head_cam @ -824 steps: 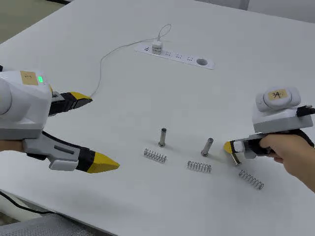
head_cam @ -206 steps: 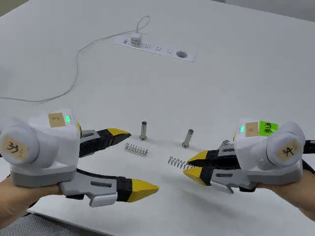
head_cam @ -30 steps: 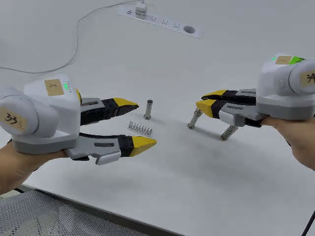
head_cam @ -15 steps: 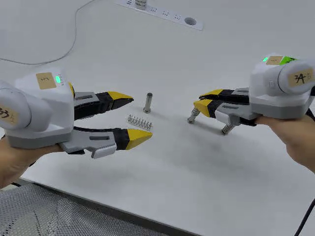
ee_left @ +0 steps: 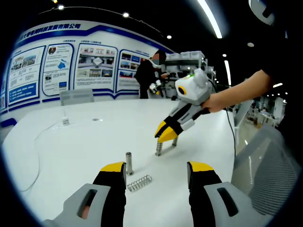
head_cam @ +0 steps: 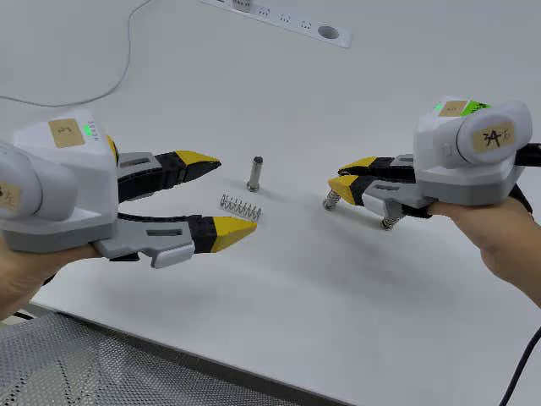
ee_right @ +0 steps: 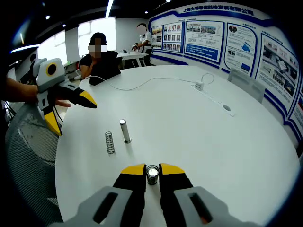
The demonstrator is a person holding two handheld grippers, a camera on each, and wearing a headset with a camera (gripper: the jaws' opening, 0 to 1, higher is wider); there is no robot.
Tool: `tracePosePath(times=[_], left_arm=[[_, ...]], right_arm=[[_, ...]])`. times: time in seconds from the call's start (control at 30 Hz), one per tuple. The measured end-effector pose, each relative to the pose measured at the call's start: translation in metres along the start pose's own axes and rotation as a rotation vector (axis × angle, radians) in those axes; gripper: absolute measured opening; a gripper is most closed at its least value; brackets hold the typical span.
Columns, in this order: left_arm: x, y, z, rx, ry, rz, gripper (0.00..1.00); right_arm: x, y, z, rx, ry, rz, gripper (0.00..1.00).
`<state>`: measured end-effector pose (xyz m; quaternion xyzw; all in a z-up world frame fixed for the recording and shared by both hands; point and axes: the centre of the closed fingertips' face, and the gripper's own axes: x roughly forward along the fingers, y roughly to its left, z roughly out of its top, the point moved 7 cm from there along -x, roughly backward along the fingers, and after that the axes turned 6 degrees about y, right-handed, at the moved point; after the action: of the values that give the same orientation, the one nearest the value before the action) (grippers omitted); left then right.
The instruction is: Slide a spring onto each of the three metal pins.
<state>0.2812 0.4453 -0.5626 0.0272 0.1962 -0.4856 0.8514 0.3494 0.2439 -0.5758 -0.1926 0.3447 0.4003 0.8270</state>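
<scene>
A bare metal pin (head_cam: 254, 173) stands upright on the white table (head_cam: 338, 313), with a loose spring (head_cam: 240, 207) lying just in front of it. My left gripper (head_cam: 230, 194) is open, its yellow tips on either side of that spring and above the table. Seen from the left gripper view, the pin (ee_left: 128, 163) and spring (ee_left: 139, 183) lie between the jaws. My right gripper (head_cam: 340, 179) is closed on the spring around the middle pin (head_cam: 331, 200), whose top (ee_right: 152, 174) sits between the tips. A third pin (head_cam: 389, 222) wearing a spring stands partly behind that gripper.
A white power strip (head_cam: 287, 21) with a cable (head_cam: 127, 59) lies at the far side of the table. The table's near edge (head_cam: 211, 359) runs below my hands, with a mesh chair (head_cam: 84, 372) under it. People sit beyond the table (ee_right: 99, 59).
My left gripper has edged right, closer around the loose spring. The right gripper keeps its hold at the middle pin. The head camera has shifted.
</scene>
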Motion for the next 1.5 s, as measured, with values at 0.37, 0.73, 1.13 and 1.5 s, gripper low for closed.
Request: tracePosePath(times=[0.37, 0.73, 1.13, 1.5], left_arm=[[-0.002, 0.002, -0.002, 0.014, 0.020, 0.021, 0.55], [-0.001, 0.003, -0.005, 0.021, 0.045, 0.032, 0.54], [0.001, 0.003, -0.009, 0.022, 0.063, 0.031, 0.54], [0.001, 0.003, -0.013, 0.012, 0.086, 0.029, 0.59]], right_arm=[[0.006, -0.001, -0.005, -0.015, 0.026, 0.002, 0.11], [0.008, -0.002, -0.006, -0.022, 0.047, -0.006, 0.12], [0.002, -0.001, -0.005, -0.026, 0.048, -0.015, 0.16], [-0.018, 0.003, 0.012, -0.044, -0.004, -0.067, 0.17]])
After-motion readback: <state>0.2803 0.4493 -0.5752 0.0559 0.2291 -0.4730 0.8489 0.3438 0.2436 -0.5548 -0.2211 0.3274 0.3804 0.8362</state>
